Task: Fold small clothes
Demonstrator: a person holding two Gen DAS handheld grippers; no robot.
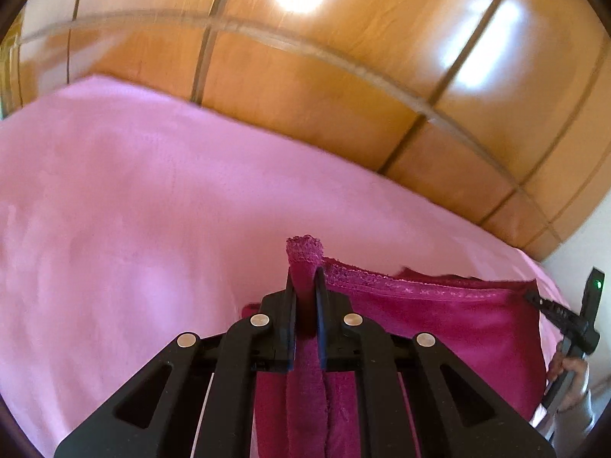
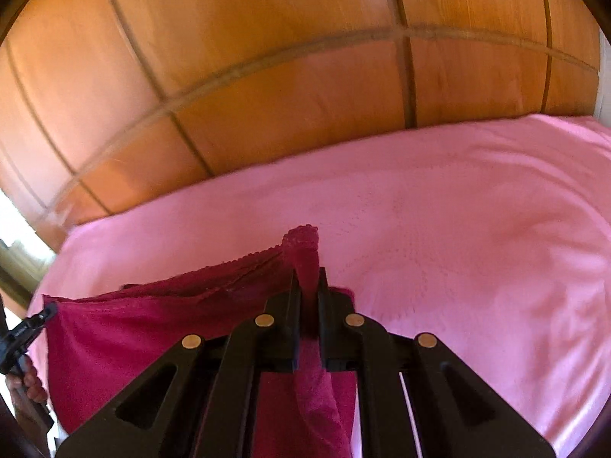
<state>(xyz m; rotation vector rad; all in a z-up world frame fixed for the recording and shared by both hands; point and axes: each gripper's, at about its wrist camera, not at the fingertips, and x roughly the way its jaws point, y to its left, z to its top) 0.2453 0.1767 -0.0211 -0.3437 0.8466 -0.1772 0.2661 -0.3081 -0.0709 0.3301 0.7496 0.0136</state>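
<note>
A magenta garment (image 1: 439,316) is held stretched between both grippers, raised above the pink bedsheet (image 1: 133,210). The left gripper (image 1: 305,290) is pressed together on one lace-trimmed corner of the garment, a fold of fabric being pinched between its jaws and protruding past the tips. The right gripper (image 2: 307,286) is likewise clamped on the opposite corner. The lace edge (image 1: 366,276) is drawn taut between the two grips, the rest hanging below it. A wooden panelled wardrobe (image 2: 267,57) is seen beyond the bedsheet. Both views are slightly blurred.
</note>
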